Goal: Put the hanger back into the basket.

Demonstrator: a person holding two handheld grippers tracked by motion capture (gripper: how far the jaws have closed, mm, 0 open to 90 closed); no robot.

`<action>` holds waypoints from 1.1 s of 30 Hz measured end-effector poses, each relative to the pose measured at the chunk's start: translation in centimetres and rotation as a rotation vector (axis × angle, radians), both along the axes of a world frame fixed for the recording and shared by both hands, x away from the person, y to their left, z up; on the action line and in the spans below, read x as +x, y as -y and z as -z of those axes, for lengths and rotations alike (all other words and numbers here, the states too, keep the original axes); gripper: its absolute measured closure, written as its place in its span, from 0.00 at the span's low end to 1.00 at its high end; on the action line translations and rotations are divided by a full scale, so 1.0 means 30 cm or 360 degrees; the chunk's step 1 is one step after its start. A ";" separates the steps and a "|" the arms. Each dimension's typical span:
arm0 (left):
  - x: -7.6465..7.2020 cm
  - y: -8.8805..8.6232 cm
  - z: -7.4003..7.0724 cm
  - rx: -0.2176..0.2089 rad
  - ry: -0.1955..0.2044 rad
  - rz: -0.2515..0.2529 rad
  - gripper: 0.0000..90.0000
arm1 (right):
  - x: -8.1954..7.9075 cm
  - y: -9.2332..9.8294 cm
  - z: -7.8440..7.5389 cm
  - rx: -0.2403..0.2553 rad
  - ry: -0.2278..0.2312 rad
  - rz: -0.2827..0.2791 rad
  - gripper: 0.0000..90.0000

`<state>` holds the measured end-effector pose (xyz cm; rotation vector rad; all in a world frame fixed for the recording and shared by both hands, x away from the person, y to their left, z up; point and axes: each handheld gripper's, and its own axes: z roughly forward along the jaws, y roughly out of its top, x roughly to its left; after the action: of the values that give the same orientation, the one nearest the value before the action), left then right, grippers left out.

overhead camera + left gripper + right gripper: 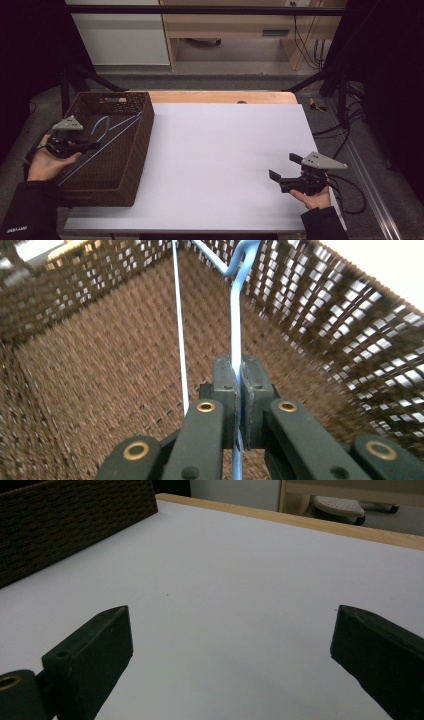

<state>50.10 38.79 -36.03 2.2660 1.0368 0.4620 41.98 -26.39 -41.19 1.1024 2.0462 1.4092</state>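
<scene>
Two grippers in play: the right gripper (pixel 281 175) rests near the table's front edge, jaws spread wide over the bare white table sheet (pixel 220 160), gripping nothing. Further left, the left gripper (pixel 235 371) is clenched tight on a light-blue wire clothes hanger (pixel 235 315), which sits inside the dark brown woven rectangular basket (pixel 142 135), its hook toward the far wall.

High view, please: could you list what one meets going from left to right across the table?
Left hand-held gripper shut on the blue hanger → brown woven basket → bare white table surface → right hand-held gripper, jaws open.
</scene>
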 end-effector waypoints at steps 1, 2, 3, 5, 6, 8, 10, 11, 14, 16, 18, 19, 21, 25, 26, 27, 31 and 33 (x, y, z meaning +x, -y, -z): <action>0.001 0.005 0.015 0.0019 -0.0012 -0.0013 0.97 | 0.000 0.000 0.000 0.0002 0.0000 0.0001 0.04; 0.002 0.007 0.024 0.0023 -0.0020 -0.0024 0.97 | 0.000 0.000 0.000 0.0002 0.0000 0.0001 0.04; 0.003 0.009 0.035 0.0032 -0.0030 -0.0032 0.97 | 0.000 0.000 0.000 -0.0003 0.0002 -0.0002 0.04; 0.002 0.011 0.047 0.0043 -0.0035 -0.0049 0.97 | 0.000 -0.001 0.001 -0.0002 -0.0002 -0.0003 0.04; 0.002 0.013 0.056 0.0050 -0.0051 -0.0054 0.97 | 0.000 -0.002 0.001 -0.0002 -0.0002 -0.0003 0.04; 0.000 0.016 0.067 0.0072 -0.0056 -0.0077 0.96 | 0.000 -0.002 0.001 -0.0002 -0.0002 -0.0004 0.04; -0.003 0.020 0.080 0.0076 -0.0067 -0.0084 0.96 | 0.000 -0.004 0.002 0.0000 -0.0003 -0.0004 0.04; -0.004 0.021 0.084 0.0079 -0.0079 -0.0087 0.96 | 0.000 -0.004 0.001 0.0001 -0.0003 -0.0004 0.04; -0.011 0.021 0.092 0.0056 -0.0085 -0.0092 0.93 | 0.000 -0.004 0.001 0.0005 -0.0003 -0.0003 0.04; -0.019 0.023 0.085 0.0058 -0.0086 -0.0083 0.91 | -0.001 -0.003 0.000 0.0003 -0.0003 -0.0005 0.04; -0.027 0.025 0.074 0.0054 -0.0073 -0.0081 0.87 | -0.001 -0.002 -0.001 0.0006 -0.0002 -0.0002 0.04; -0.033 0.025 0.062 0.0044 -0.0055 -0.0078 0.86 | -0.001 -0.001 -0.002 0.0007 0.0000 0.0000 0.04; -0.044 0.023 0.037 -0.0020 -0.0012 -0.0085 0.83 | -0.002 -0.003 -0.006 0.0013 0.0005 0.0001 0.04; -0.072 0.024 -0.012 -0.0144 0.0079 -0.0108 0.74 | -0.005 -0.003 -0.016 0.0029 0.0014 0.0002 0.04; -0.081 0.027 -0.024 -0.0170 0.0104 -0.0105 0.71 | -0.005 -0.002 -0.017 0.0025 0.0022 0.0000 0.04; -0.090 0.029 -0.035 -0.0186 0.0130 -0.0096 0.68 | -0.005 -0.001 -0.019 0.0026 0.0024 0.0002 0.04; -0.133 0.059 -0.067 -0.0329 0.0244 -0.0114 0.52 | -0.006 -0.002 -0.022 0.0030 0.0025 0.0003 0.04; -0.153 0.077 -0.080 -0.0378 0.0290 -0.0108 0.43 | -0.006 -0.003 -0.023 0.0035 0.0024 0.0000 0.04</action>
<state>45.51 36.47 -33.64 1.9468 1.0203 0.5335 41.80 -26.31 -40.49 1.0974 2.0251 1.4390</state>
